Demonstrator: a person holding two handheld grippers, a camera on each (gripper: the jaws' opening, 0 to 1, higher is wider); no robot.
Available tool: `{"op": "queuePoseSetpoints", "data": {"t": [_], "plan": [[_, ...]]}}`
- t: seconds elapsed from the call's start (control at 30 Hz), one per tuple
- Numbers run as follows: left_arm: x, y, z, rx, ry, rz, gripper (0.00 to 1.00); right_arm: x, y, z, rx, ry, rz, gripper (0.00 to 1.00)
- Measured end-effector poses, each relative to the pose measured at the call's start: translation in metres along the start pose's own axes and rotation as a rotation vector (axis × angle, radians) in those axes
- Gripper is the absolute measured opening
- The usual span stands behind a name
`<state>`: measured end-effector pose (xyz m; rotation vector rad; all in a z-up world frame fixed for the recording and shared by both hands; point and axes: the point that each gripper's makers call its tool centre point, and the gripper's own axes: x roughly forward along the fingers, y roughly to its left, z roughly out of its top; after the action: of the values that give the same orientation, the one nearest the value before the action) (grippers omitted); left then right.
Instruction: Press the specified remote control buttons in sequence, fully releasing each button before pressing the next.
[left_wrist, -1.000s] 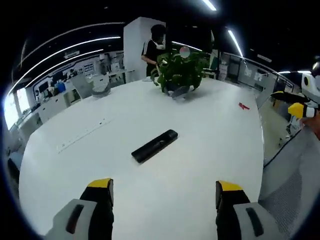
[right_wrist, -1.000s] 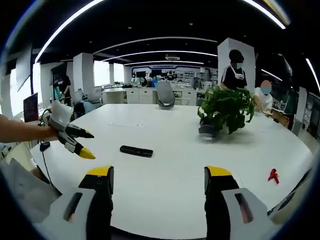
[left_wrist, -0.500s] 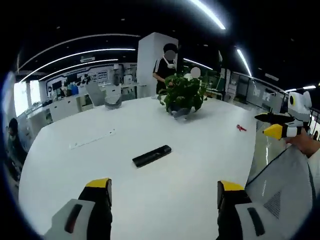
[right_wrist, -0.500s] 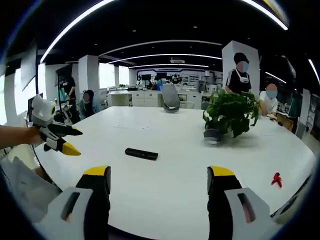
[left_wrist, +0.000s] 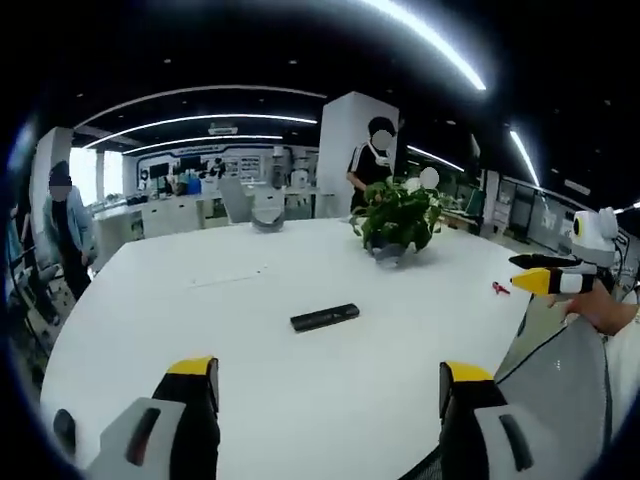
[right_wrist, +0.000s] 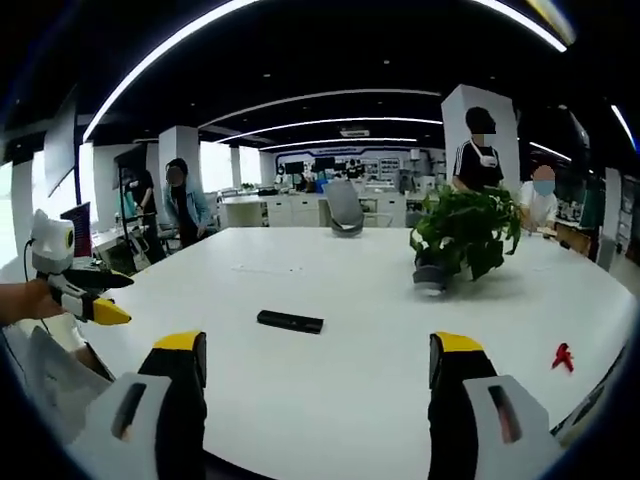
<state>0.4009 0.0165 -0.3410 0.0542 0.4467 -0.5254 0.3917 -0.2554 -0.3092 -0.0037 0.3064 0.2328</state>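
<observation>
Right gripper view shows my right gripper (right_wrist: 315, 360) wide open and empty, like my left gripper (left_wrist: 320, 385), the black remote control (right_wrist: 290, 321) lying well ahead mid-table, so a long blind reach might nudge it toward the potted plant (right_wrist: 462, 235).

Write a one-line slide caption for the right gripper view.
Open right gripper above a white table, facing a black remote, a potted plant and the left gripper.
</observation>
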Motion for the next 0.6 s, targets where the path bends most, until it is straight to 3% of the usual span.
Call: {"op": "queuePoseSetpoints", "data": {"t": [0.27,0.33,0.6], "plan": [[-0.013,0.007,-0.020,-0.029,0.005,0.042,0.94,0.001,0.002,-0.004,-0.030,0.022,0.004,0.92],[-0.014,0.009,-0.027,-0.008,0.051,0.062,0.94,0.001,0.002,-0.005,-0.037,0.029,0.003,0.91],[-0.017,0.011,-0.022,-0.012,0.012,0.086,0.93,0.002,0.003,-0.007,-0.039,0.043,0.009,0.92]]}}
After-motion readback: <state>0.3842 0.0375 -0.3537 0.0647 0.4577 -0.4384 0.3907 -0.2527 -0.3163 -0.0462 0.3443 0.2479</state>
